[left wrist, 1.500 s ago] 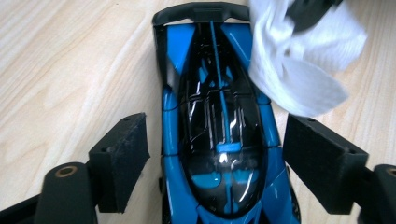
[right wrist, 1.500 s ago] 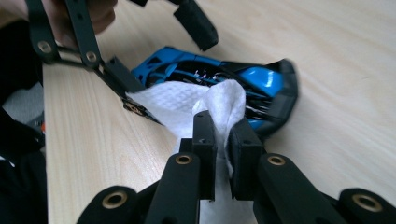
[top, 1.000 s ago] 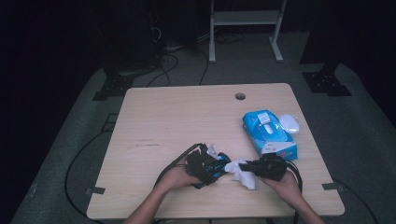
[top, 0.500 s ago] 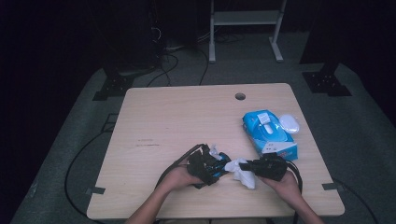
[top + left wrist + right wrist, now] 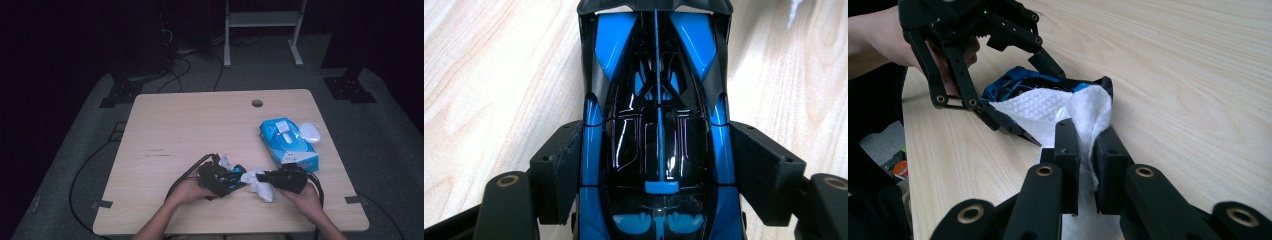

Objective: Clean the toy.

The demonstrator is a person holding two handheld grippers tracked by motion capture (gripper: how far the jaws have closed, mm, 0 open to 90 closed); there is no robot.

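A blue and black toy car [image 5: 656, 150] lies lengthwise between my left gripper's [image 5: 656, 170] jaws, and their pads press on both its flanks; the jaws have just been closing on it. In the high view this left gripper [image 5: 220, 180] holds the car [image 5: 236, 174] near the table's front edge. My right gripper [image 5: 1087, 150] is shut on a white wipe [image 5: 1048, 107], whose free end lies draped over the car's [image 5: 1013, 80] top. The right gripper [image 5: 270, 179] and the wipe [image 5: 257, 185] sit just right of the car.
A blue pack of wipes [image 5: 287, 142] lies at the right of the wooden table [image 5: 200, 130], with a small white object [image 5: 310, 132] beside it. A cable hole [image 5: 257, 103] sits near the far edge. Cables and stand feet lie on the floor beyond.
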